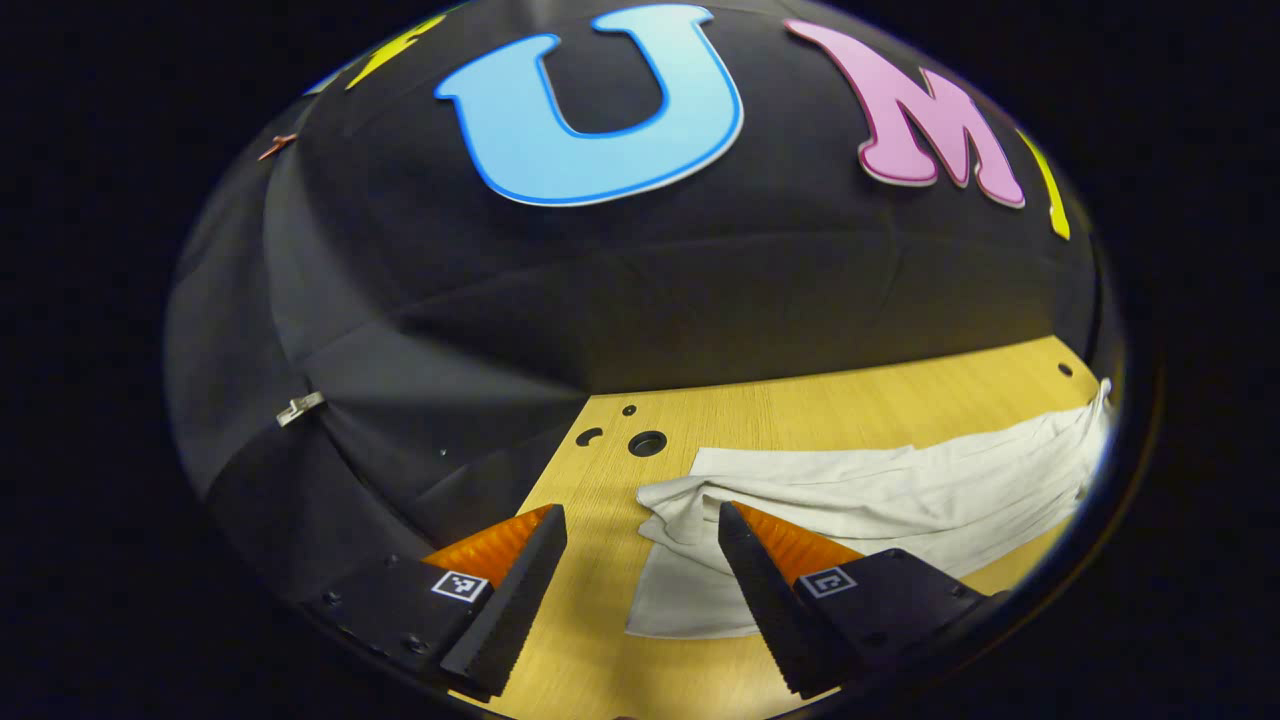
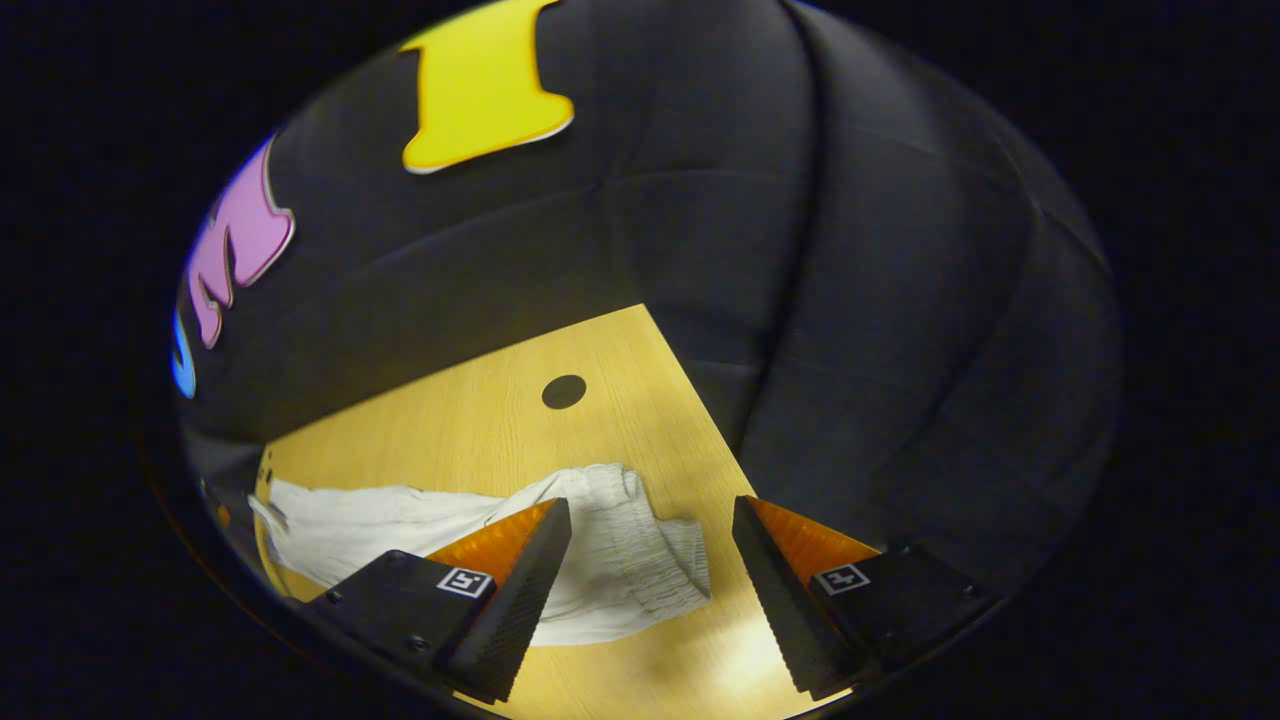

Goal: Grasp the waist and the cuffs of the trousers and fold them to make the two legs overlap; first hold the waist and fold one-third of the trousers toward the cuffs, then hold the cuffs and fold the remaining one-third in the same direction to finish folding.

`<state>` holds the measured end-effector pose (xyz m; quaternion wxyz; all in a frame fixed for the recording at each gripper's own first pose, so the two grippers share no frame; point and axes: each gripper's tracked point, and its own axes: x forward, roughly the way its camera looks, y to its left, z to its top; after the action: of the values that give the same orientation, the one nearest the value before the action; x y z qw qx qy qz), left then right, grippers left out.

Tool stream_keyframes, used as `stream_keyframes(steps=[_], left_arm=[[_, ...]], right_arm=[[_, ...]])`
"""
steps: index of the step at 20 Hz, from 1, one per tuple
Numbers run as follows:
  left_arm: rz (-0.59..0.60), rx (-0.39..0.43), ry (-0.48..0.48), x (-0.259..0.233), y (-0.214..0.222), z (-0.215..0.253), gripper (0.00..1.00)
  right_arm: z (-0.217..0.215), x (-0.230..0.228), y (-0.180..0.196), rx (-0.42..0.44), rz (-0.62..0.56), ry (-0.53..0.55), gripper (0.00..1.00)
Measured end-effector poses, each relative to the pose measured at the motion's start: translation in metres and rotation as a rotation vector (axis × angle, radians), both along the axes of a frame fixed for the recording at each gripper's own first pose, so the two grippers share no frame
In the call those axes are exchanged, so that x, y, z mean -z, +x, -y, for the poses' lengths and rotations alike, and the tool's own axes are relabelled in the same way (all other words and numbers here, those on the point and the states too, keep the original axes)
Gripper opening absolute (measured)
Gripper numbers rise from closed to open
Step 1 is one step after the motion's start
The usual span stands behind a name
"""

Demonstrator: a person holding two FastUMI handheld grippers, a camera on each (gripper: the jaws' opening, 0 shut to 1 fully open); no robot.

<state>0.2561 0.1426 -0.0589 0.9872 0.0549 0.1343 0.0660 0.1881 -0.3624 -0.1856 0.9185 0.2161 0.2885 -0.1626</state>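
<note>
Pale wood worktop (image 1: 840, 400) carries limp, light trousers (image 1: 900, 490). Both the left hand-held gripper (image 1: 640, 560) and right hand-held gripper (image 2: 650, 550) gape empty above them; the gathered waist (image 2: 640, 540), probably elastic, suits pinching.

Plain off-white trousers (image 1: 880, 495) on a yellow wood-grain table (image 1: 800, 405)

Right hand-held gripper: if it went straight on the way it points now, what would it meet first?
Probably the gathered waist end of the white trousers, lying on the wooden table between the open right hand-held gripper fingers; depth is unclear.
</note>
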Motion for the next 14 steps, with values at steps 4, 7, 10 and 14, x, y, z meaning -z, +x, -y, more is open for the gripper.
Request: stream_keyframes(steps=[4, 7, 10, 14], left_arm=[[0.027, -0.046, -0.11, -0.008, -0.043, 0.0, 0.97], [0.033, -0.073, -0.205, -0.007, -0.078, 0.008, 0.97], [-0.018, -0.087, -0.274, 0.01, -0.103, 0.017, 0.98], [-0.086, -0.118, -0.232, 0.038, -0.123, 0.016, 0.98]], right_arm=[[-0.002, 0.026, -0.019, 0.165, 0.062, 0.177, 0.99], [-0.007, 0.045, -0.023, 0.231, 0.08, 0.216, 0.99], [-0.025, 0.064, -0.019, 0.224, 0.104, 0.251, 0.99], [-0.023, 0.074, -0.017, 0.27, 0.095, 0.195, 0.99]])
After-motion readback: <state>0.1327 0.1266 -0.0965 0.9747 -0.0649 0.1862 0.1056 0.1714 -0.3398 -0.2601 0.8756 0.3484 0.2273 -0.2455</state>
